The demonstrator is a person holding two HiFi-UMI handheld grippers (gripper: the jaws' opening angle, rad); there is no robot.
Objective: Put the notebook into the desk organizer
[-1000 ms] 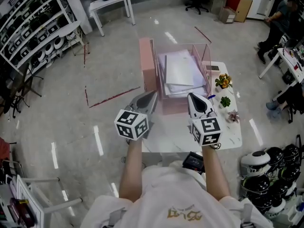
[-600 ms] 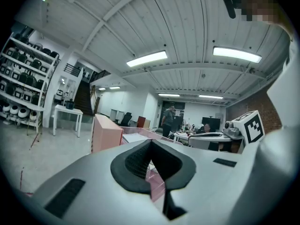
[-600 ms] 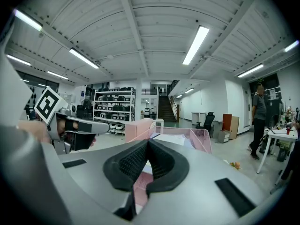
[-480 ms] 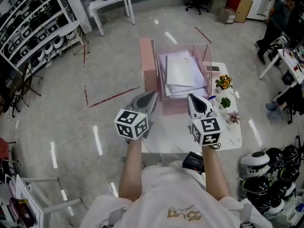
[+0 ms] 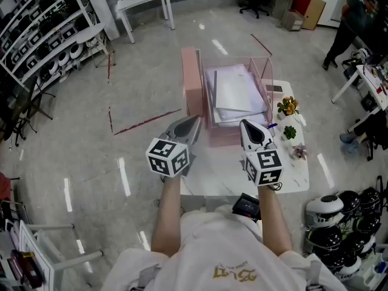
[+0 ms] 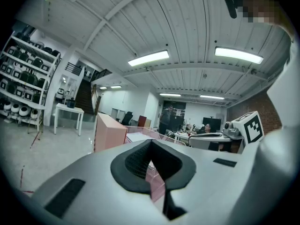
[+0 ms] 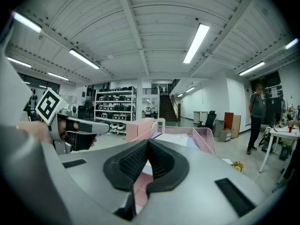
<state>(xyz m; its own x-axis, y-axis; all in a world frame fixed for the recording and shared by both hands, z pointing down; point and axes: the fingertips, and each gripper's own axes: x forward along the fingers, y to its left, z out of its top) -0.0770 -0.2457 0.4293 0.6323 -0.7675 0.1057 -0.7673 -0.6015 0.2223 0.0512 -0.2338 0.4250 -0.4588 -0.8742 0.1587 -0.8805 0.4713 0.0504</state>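
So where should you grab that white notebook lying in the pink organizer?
Probably by its near edge, coming from the person's side. The white notebook lies on top of a stack, and the pink organizer's walls fence its left, right and far sides. The left hand-held gripper and right hand-held gripper are both shut, so one must open first.

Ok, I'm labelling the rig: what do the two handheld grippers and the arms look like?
Pale grey pointed left tongs and right tongs, with black ribbed pads, each backed by a white cube with black square markers. The person wears a white T-shirt with gold print.
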